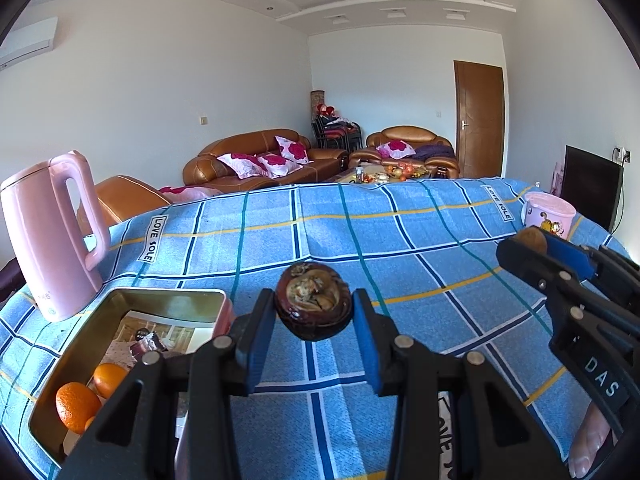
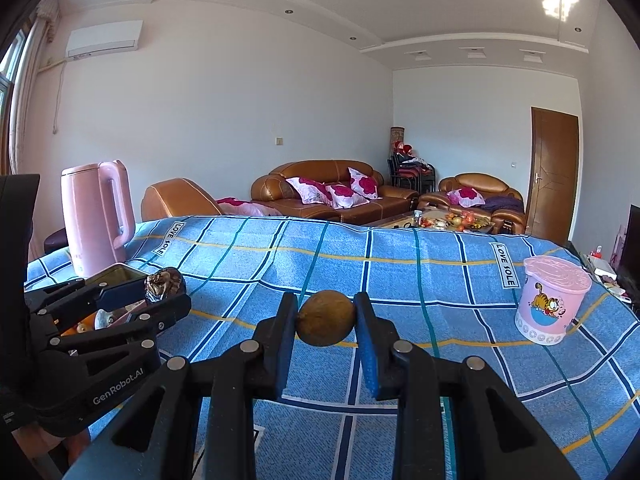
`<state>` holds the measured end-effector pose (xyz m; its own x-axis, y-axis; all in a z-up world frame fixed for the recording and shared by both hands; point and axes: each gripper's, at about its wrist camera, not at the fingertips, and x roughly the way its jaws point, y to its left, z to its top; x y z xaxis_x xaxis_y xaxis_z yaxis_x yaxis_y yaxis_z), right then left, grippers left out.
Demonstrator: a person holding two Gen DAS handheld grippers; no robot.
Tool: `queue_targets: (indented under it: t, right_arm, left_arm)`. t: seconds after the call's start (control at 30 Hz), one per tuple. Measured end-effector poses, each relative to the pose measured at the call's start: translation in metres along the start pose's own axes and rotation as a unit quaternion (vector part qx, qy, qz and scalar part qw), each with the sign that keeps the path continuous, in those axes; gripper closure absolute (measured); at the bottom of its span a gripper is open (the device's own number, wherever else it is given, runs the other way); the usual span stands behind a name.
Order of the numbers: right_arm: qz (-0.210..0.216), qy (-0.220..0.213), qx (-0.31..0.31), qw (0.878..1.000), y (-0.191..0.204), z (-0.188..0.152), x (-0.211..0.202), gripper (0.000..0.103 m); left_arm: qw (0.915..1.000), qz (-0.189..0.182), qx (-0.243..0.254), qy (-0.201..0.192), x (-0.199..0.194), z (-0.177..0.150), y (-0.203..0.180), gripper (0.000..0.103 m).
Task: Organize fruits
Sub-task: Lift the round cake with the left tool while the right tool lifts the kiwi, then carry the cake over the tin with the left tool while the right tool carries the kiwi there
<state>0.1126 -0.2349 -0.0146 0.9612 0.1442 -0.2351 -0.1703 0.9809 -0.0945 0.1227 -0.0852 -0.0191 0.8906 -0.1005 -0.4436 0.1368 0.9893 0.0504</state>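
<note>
My left gripper (image 1: 314, 308) is shut on a dark brown wrinkled fruit (image 1: 313, 305) and holds it above the blue checked cloth, just right of a metal tin (image 1: 168, 300). The tin holds two oranges (image 1: 78, 406) on a printed sheet. My right gripper (image 2: 326, 318) is shut on a round brown fruit (image 2: 326, 317) and holds it above the cloth. In the left wrist view the right gripper (image 1: 532, 246) shows at the right with its brown fruit (image 1: 531, 239). In the right wrist view the left gripper (image 2: 164, 292) shows at the left with the dark fruit (image 2: 166, 283).
A pink kettle (image 1: 52, 240) stands at the cloth's left, behind the tin. A pink cartoon cup (image 2: 550, 304) with a lid stands at the right. The blue checked cloth (image 1: 400, 240) covers the whole table. Sofas and a low table lie beyond.
</note>
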Motion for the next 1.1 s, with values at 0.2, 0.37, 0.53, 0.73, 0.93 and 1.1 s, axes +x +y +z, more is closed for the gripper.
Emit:
queue_targets:
  t: [0.2,0.37,0.53,0.73,0.93,1.1]
  right_arm:
    - [0.006,-0.010,-0.003,1.000,0.006,-0.002,-0.009,0.072]
    - [0.013,-0.017,-0.006,1.000,0.014,-0.004,-0.017,0.072]
    - [0.028,-0.016,-0.006,0.999,0.022,-0.005,-0.022,0.072]
    - [0.054,-0.013,-0.022,0.998,0.046,-0.006,-0.023,0.072]
    - [0.082,-0.009,-0.035,0.996,0.071,-0.004,-0.022,0.072]
    - [0.108,-0.010,-0.039,0.993,0.091,0.003,-0.021,0.072]
  left_arm:
    - [0.9999,0.004,-0.007,-0.009,-0.013,-0.005,0.007,0.062]
    - [0.9998,0.008,-0.009,-0.015,-0.022,-0.009,0.012,0.062]
    - [0.9997,0.015,-0.009,-0.016,-0.031,-0.013,0.020,0.062]
    - [0.9994,0.027,-0.014,-0.017,-0.042,-0.018,0.038,0.062]
    - [0.9987,0.043,-0.025,-0.015,-0.051,-0.020,0.062,0.062]
    - [0.9973,0.063,-0.037,-0.009,-0.056,-0.021,0.088,0.062]
